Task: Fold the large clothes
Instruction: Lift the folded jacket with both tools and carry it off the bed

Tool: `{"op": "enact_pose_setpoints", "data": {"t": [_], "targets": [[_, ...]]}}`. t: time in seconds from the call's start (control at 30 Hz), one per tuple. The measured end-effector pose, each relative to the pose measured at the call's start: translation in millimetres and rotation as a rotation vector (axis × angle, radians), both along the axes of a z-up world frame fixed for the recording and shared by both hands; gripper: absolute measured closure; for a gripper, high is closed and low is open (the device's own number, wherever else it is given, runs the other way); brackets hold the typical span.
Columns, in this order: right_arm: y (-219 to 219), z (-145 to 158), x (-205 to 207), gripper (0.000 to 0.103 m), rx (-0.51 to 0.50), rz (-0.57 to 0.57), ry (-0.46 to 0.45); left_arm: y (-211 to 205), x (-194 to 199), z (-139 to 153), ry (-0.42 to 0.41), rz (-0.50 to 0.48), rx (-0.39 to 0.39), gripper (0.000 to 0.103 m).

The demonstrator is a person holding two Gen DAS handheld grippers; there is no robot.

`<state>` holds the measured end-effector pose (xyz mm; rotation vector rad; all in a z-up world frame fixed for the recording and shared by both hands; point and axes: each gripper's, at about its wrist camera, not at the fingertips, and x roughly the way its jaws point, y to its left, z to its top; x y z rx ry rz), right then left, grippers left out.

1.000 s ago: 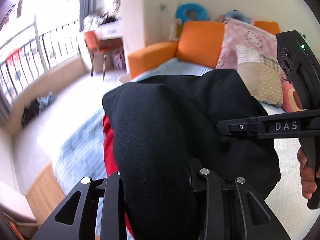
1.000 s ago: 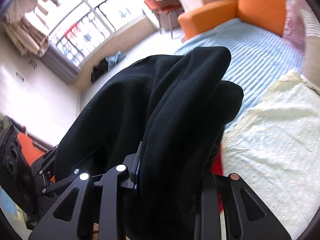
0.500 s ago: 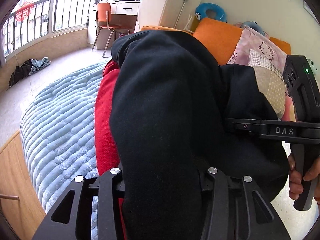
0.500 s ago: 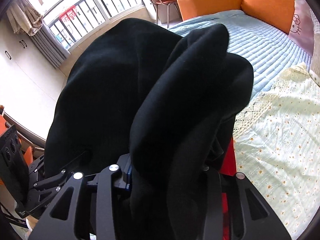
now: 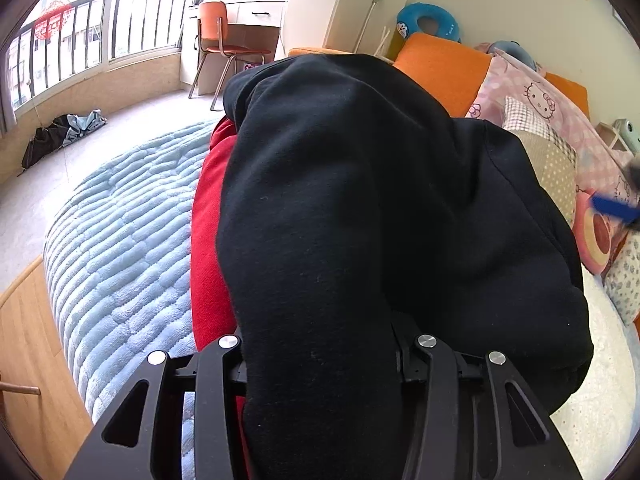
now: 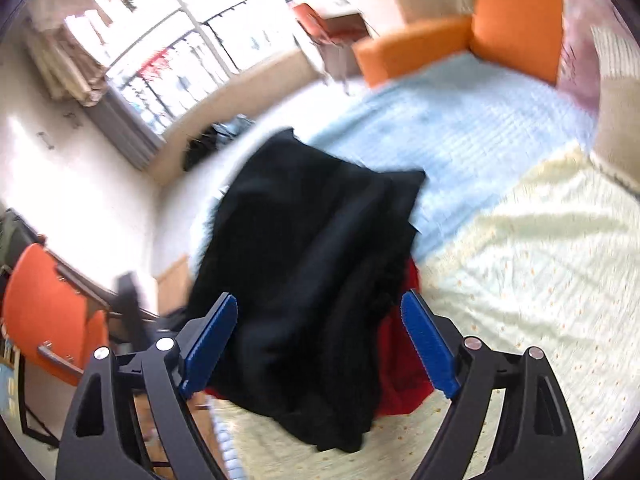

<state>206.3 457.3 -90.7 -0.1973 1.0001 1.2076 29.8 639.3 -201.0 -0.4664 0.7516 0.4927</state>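
A thick black garment point(image 5: 360, 200) lies bunched over a red garment point(image 5: 208, 240) on the bed. My left gripper point(image 5: 320, 344) is shut on a heavy fold of the black cloth, which hides its fingertips. In the blurred right wrist view, the same black garment point(image 6: 312, 240) rests ahead on the red one point(image 6: 400, 360). My right gripper point(image 6: 320, 300) is opening. Its blue pads point(image 6: 428, 344) stand wide on either side of the cloth and do not press it. One blue pad point(image 5: 612, 208) shows at the right edge of the left wrist view.
A light blue quilted blanket point(image 5: 120, 240) covers the bed's left part, and a pale flowered sheet point(image 6: 520, 280) its right. Orange cushions point(image 5: 444, 68) and a pink pillow point(image 5: 540, 100) line the far side. The wooden bed edge point(image 5: 28, 340) is near left, and a chair point(image 5: 216, 28) stands by the window.
My right gripper has opened, let go of the black garment and drawn back, so the cloth now lies on the bed. My left gripper came down with its fold, then held still.
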Motion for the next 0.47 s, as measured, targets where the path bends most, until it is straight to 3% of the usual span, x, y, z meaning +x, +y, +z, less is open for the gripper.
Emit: {"op": "enact_pose_setpoints", "data": {"t": [0.07,0.13,0.3,0.37,0.4,0.47], "targets": [[10,10,-17,0.04,-0.011,0.048,-0.009,-2,0,1,0.012,0.008,-0.001,0.054],[21,1,-35,0.065,-0.032,0.109,0.032,-3,2,3,0.021,0.018,-0.006,0.053],[42,-45,-53,0.074,-0.149,0.152,0.03,-6,-1,4,0.015,0.017,-0.016,0.053],[38,-66,-43,0.084,-0.2,0.114,0.003,-5,-3,3,0.01,0.009,-0.022,0.051],[39,-76,-37,0.098,-0.224,0.093,-0.018,-5,-5,3,0.0,-0.004,-0.033,0.05],[31,-90,-20,0.101,-0.21,0.053,0.042,-5,-5,3,-0.008,-0.029,-0.035,0.047]]}}
